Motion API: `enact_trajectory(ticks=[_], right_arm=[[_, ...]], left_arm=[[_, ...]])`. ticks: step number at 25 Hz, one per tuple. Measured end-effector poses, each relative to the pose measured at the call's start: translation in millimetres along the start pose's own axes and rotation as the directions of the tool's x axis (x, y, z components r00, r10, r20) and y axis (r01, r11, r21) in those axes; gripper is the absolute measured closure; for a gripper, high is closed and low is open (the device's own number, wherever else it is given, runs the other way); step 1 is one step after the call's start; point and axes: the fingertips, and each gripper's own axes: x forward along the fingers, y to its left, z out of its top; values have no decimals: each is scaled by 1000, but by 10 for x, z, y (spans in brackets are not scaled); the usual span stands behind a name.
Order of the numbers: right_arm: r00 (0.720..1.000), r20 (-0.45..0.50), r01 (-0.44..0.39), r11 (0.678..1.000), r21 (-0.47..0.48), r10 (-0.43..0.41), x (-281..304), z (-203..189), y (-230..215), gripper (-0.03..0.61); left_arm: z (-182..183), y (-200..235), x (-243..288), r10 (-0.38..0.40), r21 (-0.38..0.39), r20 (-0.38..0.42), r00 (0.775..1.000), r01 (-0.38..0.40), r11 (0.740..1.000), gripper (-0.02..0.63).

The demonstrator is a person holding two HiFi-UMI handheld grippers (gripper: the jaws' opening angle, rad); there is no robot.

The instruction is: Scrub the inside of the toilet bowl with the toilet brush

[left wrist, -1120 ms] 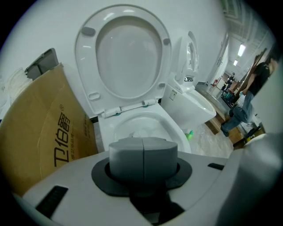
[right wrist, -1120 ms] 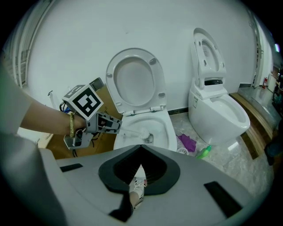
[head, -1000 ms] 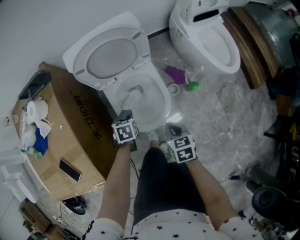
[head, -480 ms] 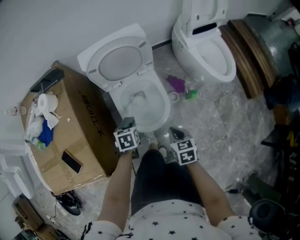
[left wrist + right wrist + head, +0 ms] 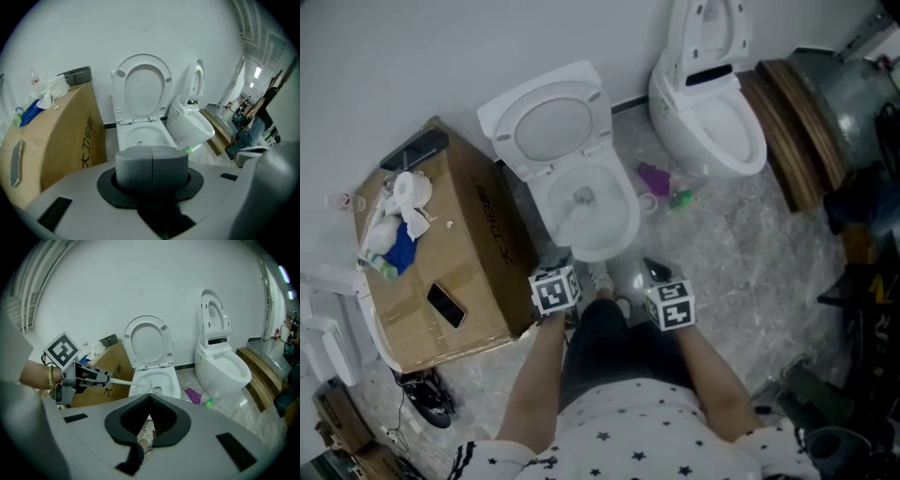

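The white toilet [image 5: 628, 220] stands with lid and seat up against the wall. The head of the toilet brush [image 5: 583, 197] rests inside its bowl. My left gripper [image 5: 558, 260] is just in front of the rim, shut on the brush's thin white handle [image 5: 123, 381], which slants down into the bowl [image 5: 174, 380]. In the left gripper view the two grey pads [image 5: 136, 164] meet with no gap. My right gripper [image 5: 653, 272] hovers low to the right of the bowl, open and holding nothing; a shoe shows through its gap [image 5: 149, 416].
A big cardboard box [image 5: 478, 244] stands left of the toilet, with a phone [image 5: 446, 305], cloths and tissue on top. A second toilet [image 5: 741, 150] sits to the right. A purple item [image 5: 654, 178] and a green bottle [image 5: 682, 199] lie on the floor between them. Wooden boards [image 5: 787, 122] are far right.
The head view has drawn back, so the toilet looks smaller and more of the box shows. The brush head stays in the bowl. Both grippers remain in front of the rim.
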Motion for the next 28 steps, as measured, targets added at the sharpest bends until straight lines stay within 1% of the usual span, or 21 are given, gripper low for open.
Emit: enact_trajectory(ticks=[4,10,18,23,28], right_arm=[[1000,9,-13,1000,6,13,-160,-19,83,573],[999,27,-28,999,-18,28,-339,-61,152,574],[997,54,-61,998,6,60,-562,-82,260,574],[995,69,-73,997,24,71,-666,-131,308,574],[994,77,-82,996,21,80,-734,-183,368,572]], left_arm=[[-95,-40,-197,-9,0,9,1000,9,1000,462],[-188,-87,-496,-25,-7,34,999,25,1000,462],[-341,-98,-836,-54,-32,61,997,56,998,463],[-433,-128,-1000,-66,-13,70,995,67,998,462],[-498,-102,-1102,-57,-10,76,995,58,998,463]])
